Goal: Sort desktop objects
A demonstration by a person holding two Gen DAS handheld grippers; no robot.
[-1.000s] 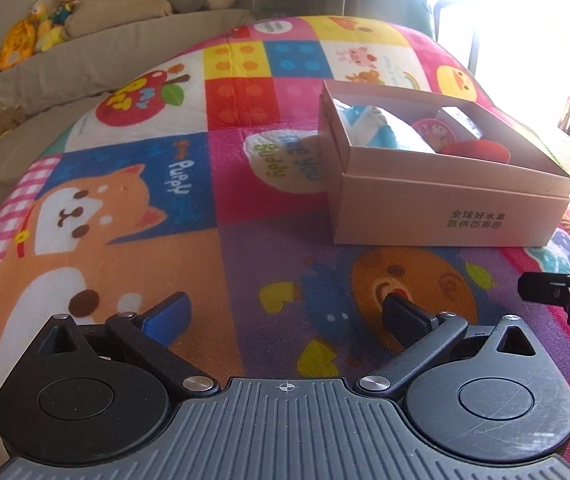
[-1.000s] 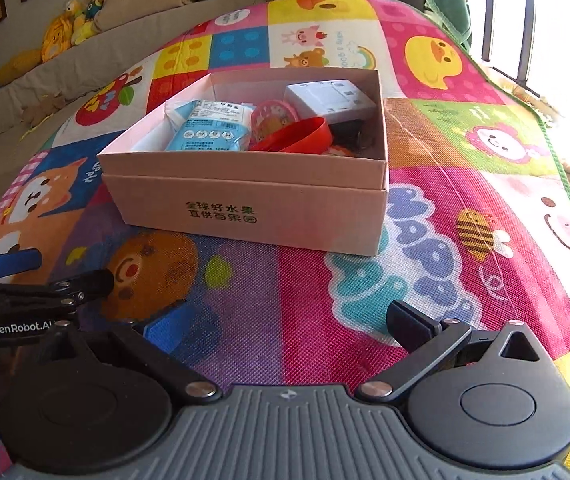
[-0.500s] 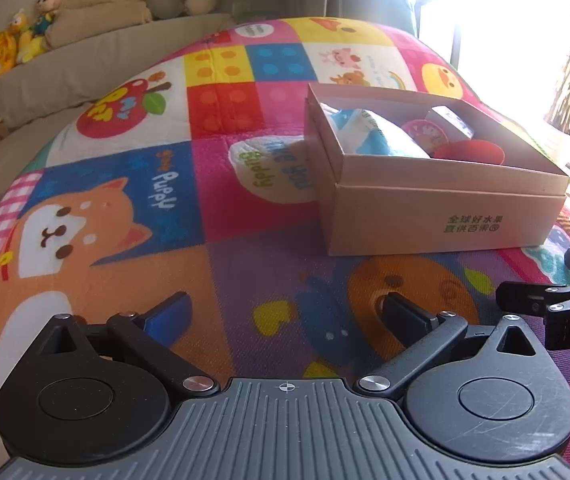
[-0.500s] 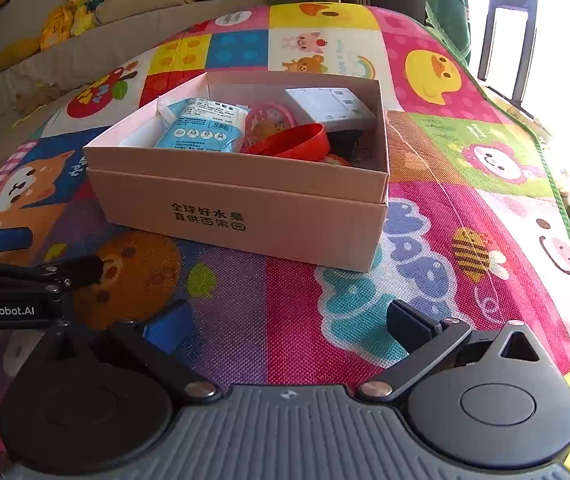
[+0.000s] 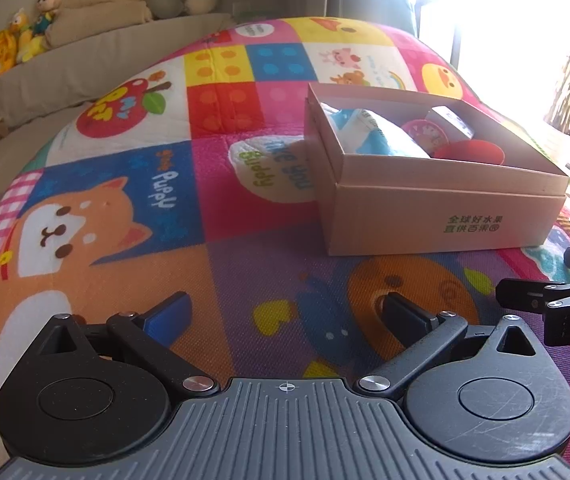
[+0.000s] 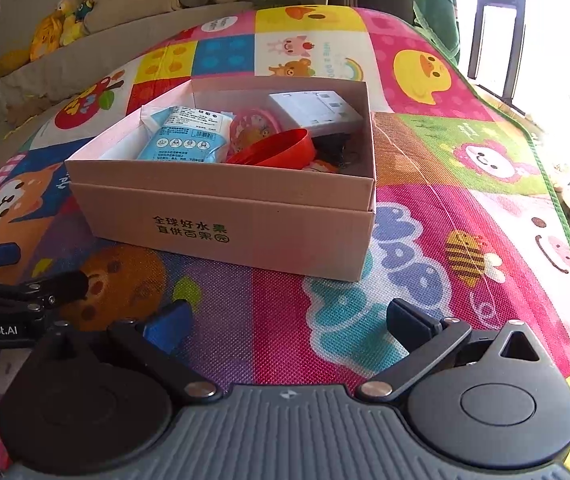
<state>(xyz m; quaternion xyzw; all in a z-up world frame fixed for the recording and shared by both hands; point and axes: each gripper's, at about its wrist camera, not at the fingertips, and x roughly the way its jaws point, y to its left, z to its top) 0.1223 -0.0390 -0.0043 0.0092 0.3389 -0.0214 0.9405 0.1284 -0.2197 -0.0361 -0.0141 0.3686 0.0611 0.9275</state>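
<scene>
Play mat [image 6: 465, 160] is spread under everything. Cardboard box [image 6: 245, 232] is seen at 12 o'clock from the right gripper [image 6: 287, 316], at 1 o'clock from the left gripper [image 5: 285, 312]. Inside are lodged a blue packet [image 6: 189, 136], white carton [image 6: 317, 110] and red scoop [image 6: 281, 152]. Both jaw pairs are spread wide, nothing held.

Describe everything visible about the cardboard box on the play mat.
The cardboard box is a pinkish-tan rectangular carton, open-topped, its upper walls forming a sleeve that overhangs the lower body. Green printed characters mark its near side. It sits flat on the colourful play mat, untouched by either gripper. Inside lie a blue-and-white packet, a round pink item, a red scoop-like piece, a white carton and dark, unclear items in the right corner.
</scene>
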